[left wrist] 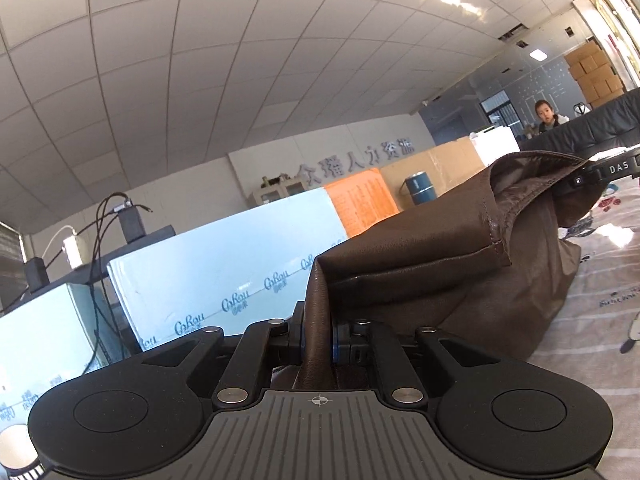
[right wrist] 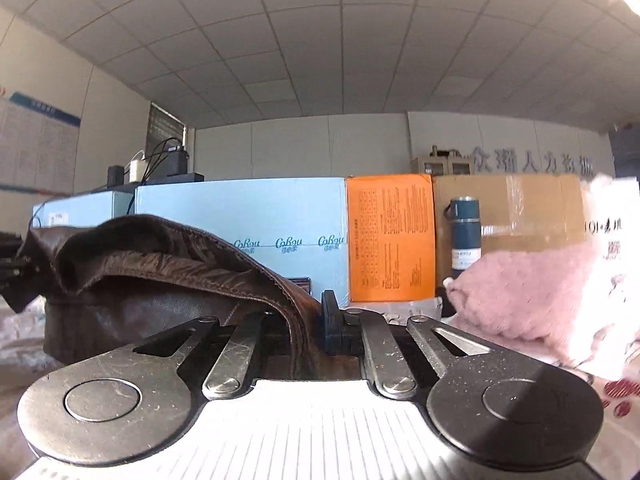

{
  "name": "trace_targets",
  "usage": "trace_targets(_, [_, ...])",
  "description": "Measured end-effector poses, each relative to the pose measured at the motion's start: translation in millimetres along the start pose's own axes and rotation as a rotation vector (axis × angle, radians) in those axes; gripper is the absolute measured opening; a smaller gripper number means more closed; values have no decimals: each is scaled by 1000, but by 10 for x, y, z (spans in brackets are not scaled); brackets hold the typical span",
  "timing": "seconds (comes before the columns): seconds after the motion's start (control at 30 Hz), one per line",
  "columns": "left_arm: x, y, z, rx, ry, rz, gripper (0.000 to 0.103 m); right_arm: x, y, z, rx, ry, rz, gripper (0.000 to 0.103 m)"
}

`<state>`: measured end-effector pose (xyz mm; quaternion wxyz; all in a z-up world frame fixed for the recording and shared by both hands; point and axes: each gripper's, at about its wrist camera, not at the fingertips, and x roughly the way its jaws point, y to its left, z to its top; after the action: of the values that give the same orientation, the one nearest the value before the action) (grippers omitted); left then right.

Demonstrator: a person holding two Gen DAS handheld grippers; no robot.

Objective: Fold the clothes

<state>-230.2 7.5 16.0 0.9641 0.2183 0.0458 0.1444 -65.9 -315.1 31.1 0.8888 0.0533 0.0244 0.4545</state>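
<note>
We are pinching one edge of a brown leather garment [left wrist: 420, 256] in the left gripper [left wrist: 318, 336], its jaws pressed together on the fold, and we are pinching another edge of that garment [right wrist: 160, 280] in the right gripper [right wrist: 310, 332], jaws likewise clamped on the hem. The garment is hanging stretched between the two grippers, lifted at its held edges while its lower part is sagging onto the patterned cloth surface [left wrist: 600, 280]. We are judging the fold as only begun: the piece is being carried, nothing is lying flat and squared, and a pink fluffy garment [right wrist: 528, 296] is waiting just to the right, unfolded. Farther off, light blue cartons [right wrist: 240, 216], an orange carton [right wrist: 390, 236] and a brown cardboard box [right wrist: 528, 208] are standing closed along the far side, so we cannot tell their contents; a dark blue flask [right wrist: 464, 232] is standing before the cardboard box.
</note>
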Motion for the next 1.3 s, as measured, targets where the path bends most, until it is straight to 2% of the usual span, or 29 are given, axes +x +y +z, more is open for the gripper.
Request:
trace_targets(0.1, [283, 102, 11, -5, 55, -21, 10, 209, -20, 69, 25, 21, -13, 8])
trace_targets(0.23, [776, 375, 5, -135, 153, -91, 11, 564, -109, 189, 107, 99, -44, 10])
trace_targets(0.33, [1112, 460, -63, -180, 229, -119, 11, 856, -166, 190, 159, 177, -90, 10])
trace_targets(0.47, [1491, 487, -182, -206, 314, -145, 13, 1156, -211, 121, 150, 244, -151, 10])
trace_targets(0.57, [1677, 459, -251, -202, 331, -140, 18, 1303, -273, 69, 167, 289, -172, 11])
trace_targets(0.6, [1731, 471, -267, -206, 338, -130, 23, 1328, -298, 49, 177, 294, -176, 11])
trace_targets(0.63, [1773, 496, -283, -214, 338, -113, 37, 1354, -323, 30, 187, 299, -180, 11])
trace_targets(0.67, [1797, 526, -297, -228, 333, -95, 46, 1364, -343, 12, 195, 302, -183, 14])
trace_targets(0.7, [1784, 568, -305, -254, 318, -75, 64, 1371, -362, -6, 202, 305, -186, 17])
trace_targets(0.73, [1770, 635, -308, -292, 301, -64, 80, 1386, -389, -16, 209, 304, -195, 25])
trace_targets(0.77, [1756, 750, -301, -350, 278, -68, 85, 1401, -417, -25, 216, 303, -204, 37])
trace_targets(0.8, [1725, 868, -296, -410, 256, -71, 89, 1401, -435, -34, 223, 301, -216, 44])
trace_targets(0.87, [1593, 1108, -295, -537, 219, -74, 93, 1387, -487, -33, 248, 293, -243, 69])
trace_targets(0.93, [1470, 1297, -356, -630, 206, -56, 101, 1363, -537, -37, 277, 284, -262, 72])
trace_targets(0.97, [1420, 1383, -398, -671, 203, -45, 101, 1352, -563, -41, 293, 281, -270, 75])
trace_targets(1.03, [1340, 1539, -492, -749, 208, -27, 101, 1341, -618, -55, 325, 283, -290, 75])
trace_targets(1.1, [1364, 1598, -618, -803, 269, -24, 101, 1347, -676, -75, 359, 295, -313, 75])
trace_targets(1.3, [1477, 1438, -743, -796, 455, -7, 101, 1363, -821, -165, 451, 348, -360, 75])
